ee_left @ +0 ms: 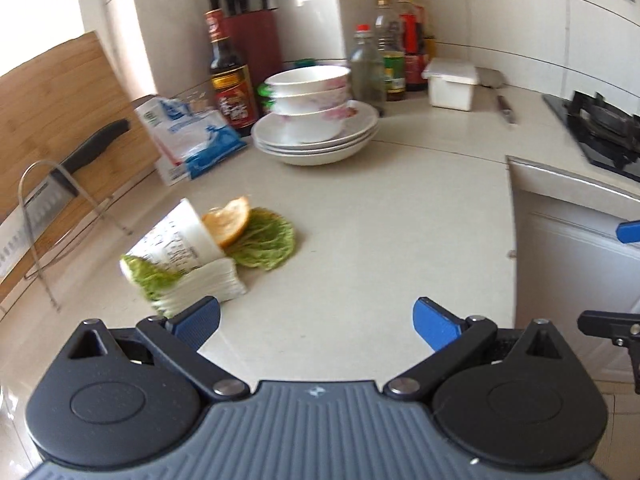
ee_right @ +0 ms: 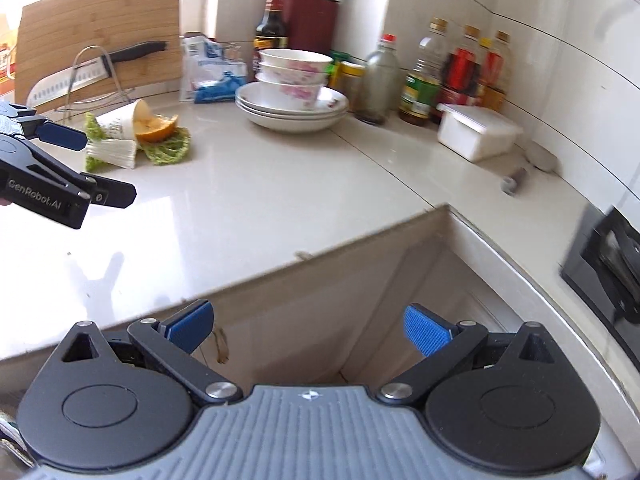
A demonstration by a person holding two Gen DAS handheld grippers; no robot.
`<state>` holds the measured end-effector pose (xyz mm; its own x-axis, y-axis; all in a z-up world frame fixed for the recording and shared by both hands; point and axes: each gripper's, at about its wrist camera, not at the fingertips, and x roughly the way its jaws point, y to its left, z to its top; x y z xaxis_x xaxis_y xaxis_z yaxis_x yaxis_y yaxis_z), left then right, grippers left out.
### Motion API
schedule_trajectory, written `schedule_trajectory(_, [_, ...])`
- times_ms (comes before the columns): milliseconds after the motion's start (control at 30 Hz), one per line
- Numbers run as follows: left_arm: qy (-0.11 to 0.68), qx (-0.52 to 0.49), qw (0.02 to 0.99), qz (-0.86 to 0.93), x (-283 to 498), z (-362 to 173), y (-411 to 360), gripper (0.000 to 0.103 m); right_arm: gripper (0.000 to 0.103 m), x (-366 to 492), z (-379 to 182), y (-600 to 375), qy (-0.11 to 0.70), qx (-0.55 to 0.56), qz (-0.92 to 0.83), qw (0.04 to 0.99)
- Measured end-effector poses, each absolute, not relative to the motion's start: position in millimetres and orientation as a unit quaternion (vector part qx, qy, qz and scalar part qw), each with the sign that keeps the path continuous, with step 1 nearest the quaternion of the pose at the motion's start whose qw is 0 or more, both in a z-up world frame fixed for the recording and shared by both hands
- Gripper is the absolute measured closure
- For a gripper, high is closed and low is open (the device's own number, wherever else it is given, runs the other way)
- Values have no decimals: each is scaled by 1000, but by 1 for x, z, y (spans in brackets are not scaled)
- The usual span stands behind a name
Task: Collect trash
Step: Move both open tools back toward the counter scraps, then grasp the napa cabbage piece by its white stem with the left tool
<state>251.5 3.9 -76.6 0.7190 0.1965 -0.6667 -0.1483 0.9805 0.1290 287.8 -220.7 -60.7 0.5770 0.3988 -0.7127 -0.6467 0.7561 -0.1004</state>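
Observation:
A small heap of trash lies on the pale counter (ee_left: 360, 208): a tipped white paper cup (ee_left: 180, 236), an orange wedge (ee_left: 228, 222) at its mouth, green cabbage leaves (ee_left: 266, 246) and a white cabbage stalk piece (ee_left: 208, 286). My left gripper (ee_left: 316, 322) is open, with its left pad close beside the stalk. In the right wrist view the same heap shows at far left, cup (ee_right: 120, 122) and orange wedge (ee_right: 158, 128), with the left gripper (ee_right: 88, 168) next to it. My right gripper (ee_right: 308, 330) hangs open and empty over the counter's front edge.
Stacked bowls on plates (ee_left: 316, 120) sit behind the heap, with bottles (ee_left: 230, 76), a knife block (ee_left: 252, 36), a blue-white bag (ee_left: 192, 136) and a white lidded box (ee_left: 452, 82). A cleaver in a wire rack (ee_left: 48, 200) leans against a cutting board at left. A gas hob (ee_left: 600, 128) is at right.

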Motion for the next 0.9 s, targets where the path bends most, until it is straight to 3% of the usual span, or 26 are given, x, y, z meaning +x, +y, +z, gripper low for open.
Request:
schedule_trajectory(400, [372,-56,908,185,279,-105,95,6,0,307,-65,-156,348,-208,354,843])
schedule_trajectory(533, [377,-73,906,175,283,-108,108,26,0,313,-70,-144,357,-214,359,835])
schedule_trajectory(900, [389,-95,907,131,283,-103,125,61,0,321,-72,-124,359,-228,376,823])
